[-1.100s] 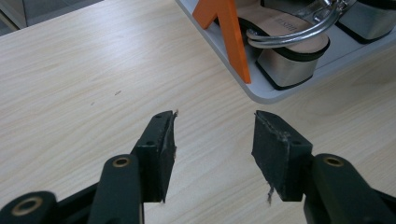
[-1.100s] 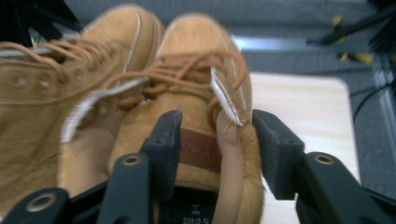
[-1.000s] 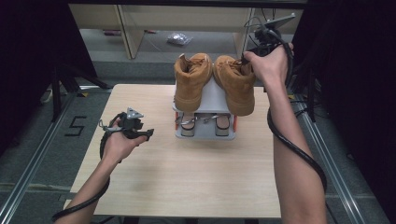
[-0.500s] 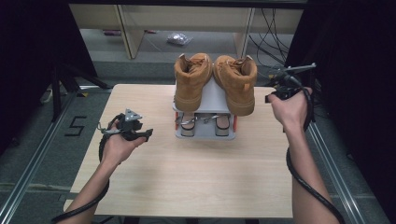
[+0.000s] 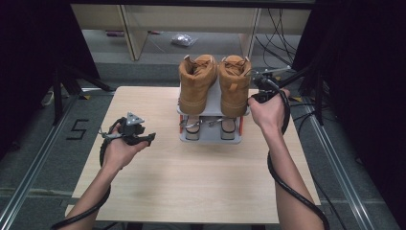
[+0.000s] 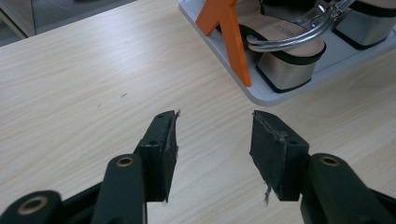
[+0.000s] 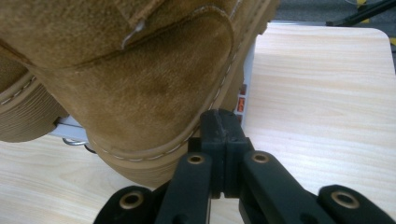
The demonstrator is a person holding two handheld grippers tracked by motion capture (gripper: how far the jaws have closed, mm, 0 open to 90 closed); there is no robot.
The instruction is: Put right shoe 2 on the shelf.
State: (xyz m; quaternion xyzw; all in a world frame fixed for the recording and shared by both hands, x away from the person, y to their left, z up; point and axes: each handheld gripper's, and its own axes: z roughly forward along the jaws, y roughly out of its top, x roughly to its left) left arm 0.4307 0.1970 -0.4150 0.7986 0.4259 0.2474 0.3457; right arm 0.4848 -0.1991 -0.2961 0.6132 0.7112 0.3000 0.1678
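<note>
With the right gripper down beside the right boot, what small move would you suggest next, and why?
Probably nudge the right boot inward on the rack. The right gripper is shut, holding nothing, its tips right by the boot's heel edge, so a push suits it better than a grasp. The left gripper is open over bare table.

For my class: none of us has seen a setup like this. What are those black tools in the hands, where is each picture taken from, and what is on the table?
A person holds a two-jaw gripper in each hand. The high view looks down from above; the gripper views look along each tool's jaws. On the wooden table stands a grey shoe rack with two tan boots on top and sandals below. The left gripper is open above bare table. The right gripper is shut, empty, beside the right boot.
</note>
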